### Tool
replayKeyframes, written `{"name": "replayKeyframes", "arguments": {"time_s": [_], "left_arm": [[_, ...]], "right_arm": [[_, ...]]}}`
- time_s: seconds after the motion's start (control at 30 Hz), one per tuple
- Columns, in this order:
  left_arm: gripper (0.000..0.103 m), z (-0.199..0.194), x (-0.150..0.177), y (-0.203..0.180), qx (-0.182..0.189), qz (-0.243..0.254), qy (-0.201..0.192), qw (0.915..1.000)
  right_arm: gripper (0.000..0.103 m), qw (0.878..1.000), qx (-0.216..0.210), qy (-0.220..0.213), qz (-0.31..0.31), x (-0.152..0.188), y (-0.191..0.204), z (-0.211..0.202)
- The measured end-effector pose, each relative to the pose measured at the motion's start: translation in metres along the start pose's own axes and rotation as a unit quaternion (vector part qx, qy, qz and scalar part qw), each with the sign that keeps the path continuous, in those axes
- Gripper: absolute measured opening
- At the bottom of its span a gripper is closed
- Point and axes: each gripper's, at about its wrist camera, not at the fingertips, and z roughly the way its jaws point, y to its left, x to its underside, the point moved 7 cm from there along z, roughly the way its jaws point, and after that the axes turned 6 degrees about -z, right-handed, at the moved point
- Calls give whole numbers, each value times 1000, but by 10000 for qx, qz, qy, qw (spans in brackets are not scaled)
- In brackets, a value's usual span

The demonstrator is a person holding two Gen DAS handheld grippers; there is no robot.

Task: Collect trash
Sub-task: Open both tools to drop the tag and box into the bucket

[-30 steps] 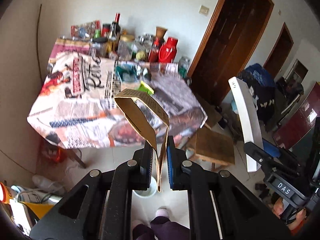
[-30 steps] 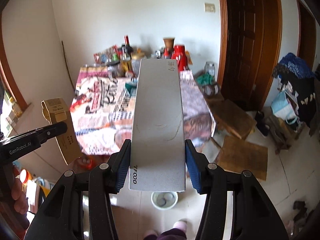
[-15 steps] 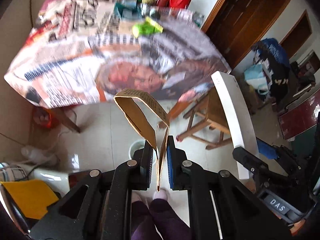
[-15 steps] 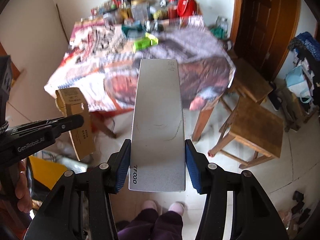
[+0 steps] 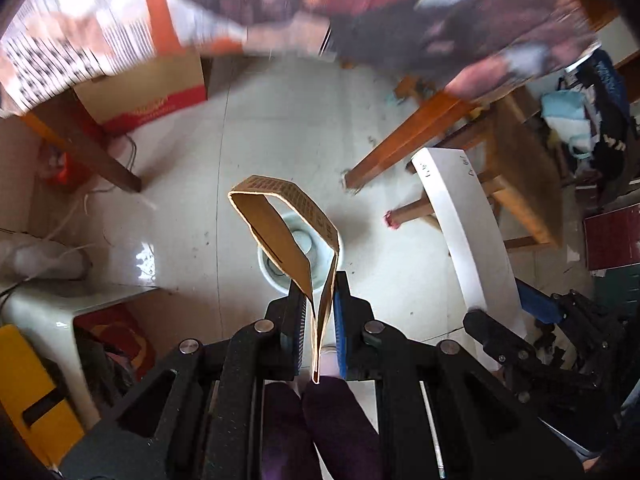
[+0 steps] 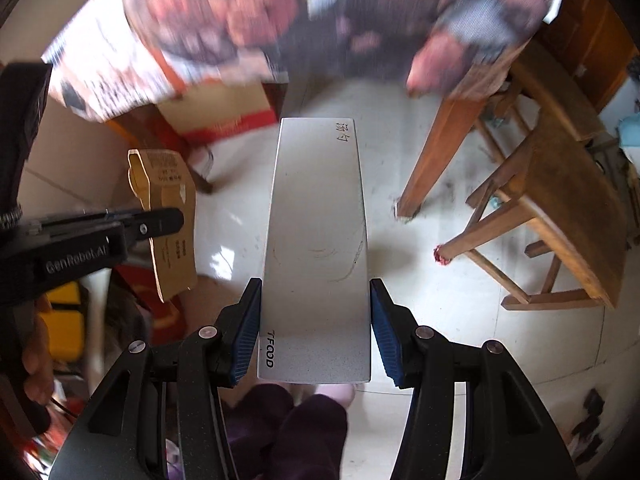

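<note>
Item: flattened brown cardboard sleeve (image 5: 288, 232), pinched near its lower edge between the closed jaws of the left gripper (image 5: 318, 320), held in the air directly over a small white bin (image 5: 296, 256) standing on the tiled floor (image 5: 280, 140). Item: long white box (image 6: 320, 248), marked TFOOD, clamped across its width by the right gripper (image 6: 316, 332), jaws pressed on both long sides, held beside the sleeve and well clear of the bin mouth. Hazards, judged: the sleeve is springy and wider than the bin opening appears, so on release it may catch the rim, unfold and land on the floor, or tip the light bin. The white box looks longer than the bin is wide; dropped flat it would likely bridge or bounce off, so an end-first entry seems needed. Both tools close together risk a knock between them. The bench (image 6: 224, 32) and wooden stool (image 6: 560, 200) legs stand near, limiting sideways room. Both views are motion-blurred at the top.
</note>
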Motion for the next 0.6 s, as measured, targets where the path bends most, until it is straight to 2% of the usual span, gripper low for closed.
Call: {"name": "replayKeyframes", "arguments": {"time_s": [0.27, 0.47, 0.57, 0.6], "left_arm": [[12, 104, 15, 33, -219, -194, 343, 9990], [12, 158, 10, 41, -56, -396, 438, 9982], [12, 175, 6, 39, -2, -414, 462, 9981], [12, 178, 5, 38, 14, -416, 468, 9980]], "right_arm": [[48, 9996, -14, 211, -180, 9, -20, 95], [50, 9990, -224, 286, -247, 6, -18, 135], [62, 9989, -49, 420, -220, 10, -20, 147], [62, 9989, -27, 409, -205, 11, -22, 148]]}}
